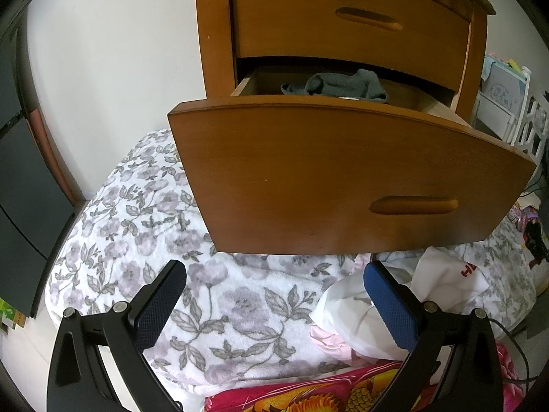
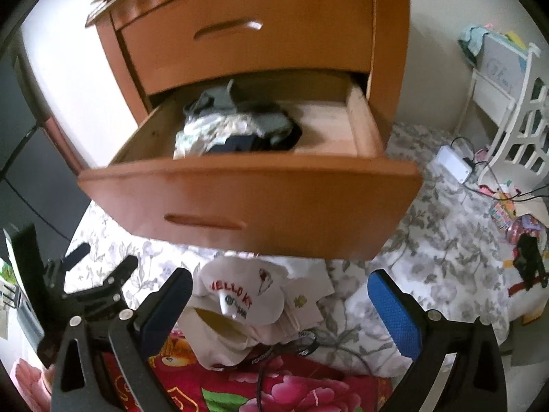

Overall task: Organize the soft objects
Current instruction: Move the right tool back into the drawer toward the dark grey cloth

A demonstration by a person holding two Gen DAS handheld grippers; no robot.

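Both of my jaws stand wide apart and grip nothing. My right gripper (image 2: 279,297) hangs over a cream cap (image 2: 240,298) that lies on the bed, between the spread pads without touching either. The cap is soft and crumpled, its pale underside turned up, and red letters across the front read "HELLO KI", the rest cut off by a fold; a small tag below shows letters too blurred to read. Beside it lie folded white cloths (image 2: 305,295). My left gripper (image 1: 274,297) is just as open, above a blanket (image 1: 144,206) printed with grey-lilac flowers; near its right pad sits a heap of white and pale pink clothes (image 1: 346,312), one piece carrying red letters, only "HE" showing. At the near edge of the bed lies a bright pink flowered blanket (image 2: 274,388).

Farther out, a wooden nightstand (image 1: 216,34) stands over the bed with its lower drawer (image 2: 250,199) pulled out. Inside lie a grey garment (image 2: 219,99), a crumpled pale cloth (image 2: 206,134) and something dark (image 2: 240,144), bunched toward the drawer's left side.
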